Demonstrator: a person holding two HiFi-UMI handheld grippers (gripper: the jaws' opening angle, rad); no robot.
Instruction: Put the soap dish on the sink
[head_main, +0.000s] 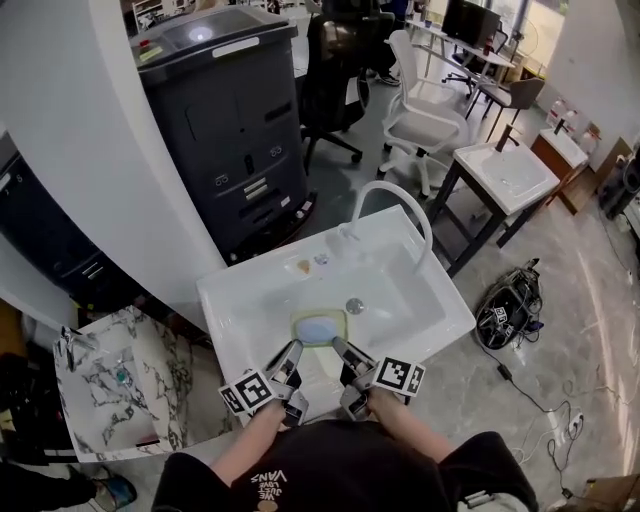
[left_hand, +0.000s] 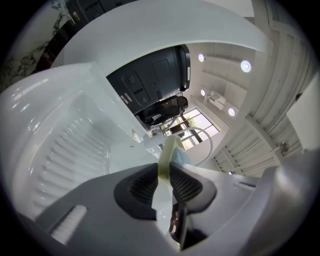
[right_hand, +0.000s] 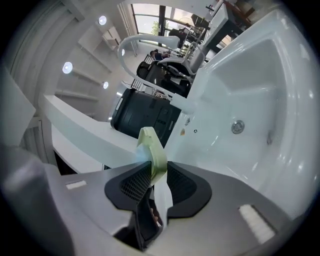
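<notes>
left gripper (left_hand: 165, 175): jaws clamped on left rim of the soap dish (head_main: 319, 327).
right gripper (right_hand: 159, 172): clamped on its right rim.
dish: held over the near end of the sink (head_main: 440, 312).
step: we judge it the carry-in; dish not yet set down.
next: we'd lower it level onto the sink, then loosen both.
pose: both grippers side by side at the sink's near edge, nearly level.

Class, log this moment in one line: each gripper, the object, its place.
left gripper: shut on soap dish rim | right gripper: shut on soap dish rim | soap dish: held over sink front
</notes>
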